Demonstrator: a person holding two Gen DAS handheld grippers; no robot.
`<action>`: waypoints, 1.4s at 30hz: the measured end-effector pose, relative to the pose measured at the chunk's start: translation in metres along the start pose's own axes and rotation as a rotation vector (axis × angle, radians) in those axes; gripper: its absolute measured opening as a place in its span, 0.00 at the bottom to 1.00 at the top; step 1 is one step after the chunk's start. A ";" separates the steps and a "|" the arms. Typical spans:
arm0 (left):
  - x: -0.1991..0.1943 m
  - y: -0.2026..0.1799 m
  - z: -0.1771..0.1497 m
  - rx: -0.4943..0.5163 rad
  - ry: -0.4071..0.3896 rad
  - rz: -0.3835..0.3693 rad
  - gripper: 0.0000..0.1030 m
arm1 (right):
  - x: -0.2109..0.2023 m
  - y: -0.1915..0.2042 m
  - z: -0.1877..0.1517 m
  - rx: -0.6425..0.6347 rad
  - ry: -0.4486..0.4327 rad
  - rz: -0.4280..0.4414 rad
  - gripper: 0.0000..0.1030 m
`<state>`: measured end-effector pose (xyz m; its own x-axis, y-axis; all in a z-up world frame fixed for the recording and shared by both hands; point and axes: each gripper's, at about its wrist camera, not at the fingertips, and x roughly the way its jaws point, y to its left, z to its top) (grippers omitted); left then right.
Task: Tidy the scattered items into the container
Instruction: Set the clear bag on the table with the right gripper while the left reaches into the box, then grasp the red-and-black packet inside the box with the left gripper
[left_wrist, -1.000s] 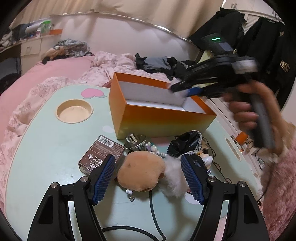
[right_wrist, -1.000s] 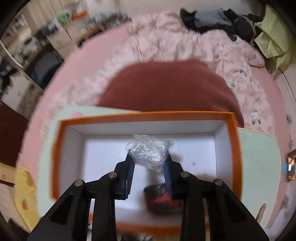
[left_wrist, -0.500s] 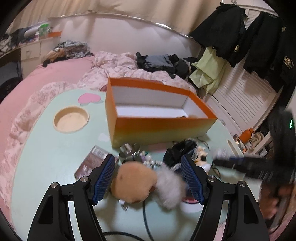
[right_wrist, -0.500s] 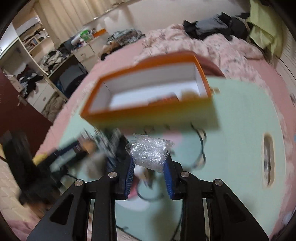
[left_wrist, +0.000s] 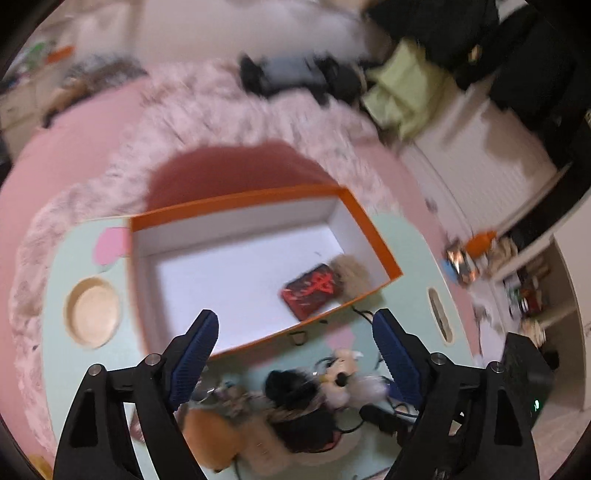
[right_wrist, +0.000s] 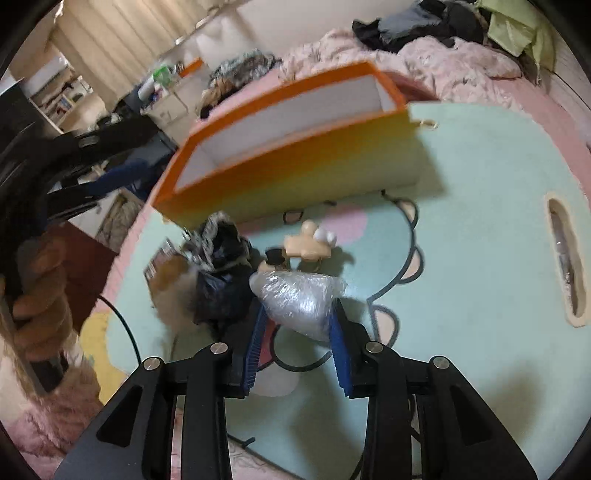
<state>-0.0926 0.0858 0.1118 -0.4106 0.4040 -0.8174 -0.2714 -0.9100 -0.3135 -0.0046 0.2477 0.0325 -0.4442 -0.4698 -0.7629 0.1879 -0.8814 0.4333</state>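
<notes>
the crumpled clear plastic wrap (right_wrist: 301, 301) is a shiny, wrinkled wad, sitting between the blue pads of the right gripper (right_wrist: 298, 334), whose jaws are opening (the pads seem to touch it yet, though blur makes that unsure). the gripper tilts down over the mint table (right_wrist: 480, 229), nearer than the orange box (right_wrist: 295, 177). the left gripper (left_wrist: 295, 354), opening with nothing between its fingers, angles down over the box's near wall.

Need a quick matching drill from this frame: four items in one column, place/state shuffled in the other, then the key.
1. red pouch
2. crumpled plastic wrap
3. orange box
4. left gripper

A. between the right gripper's opening fingers
B. inside the box, near a corner
C. empty, opening, over the box's near edge
D. standing on the mint table

Pairs: 1-B, 2-A, 3-D, 4-C
</notes>
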 end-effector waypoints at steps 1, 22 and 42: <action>0.010 -0.004 0.009 -0.005 0.033 -0.015 0.83 | -0.004 0.000 0.001 0.000 -0.012 -0.006 0.48; 0.123 -0.006 0.032 -0.110 0.327 0.023 0.63 | -0.008 -0.018 -0.011 0.071 -0.015 0.021 0.50; 0.111 -0.019 0.041 -0.035 0.298 0.122 0.61 | 0.001 -0.020 -0.012 0.078 0.012 0.040 0.50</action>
<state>-0.1684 0.1514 0.0465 -0.1640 0.2511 -0.9540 -0.2031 -0.9549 -0.2164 0.0022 0.2639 0.0174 -0.4267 -0.5056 -0.7498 0.1363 -0.8556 0.4993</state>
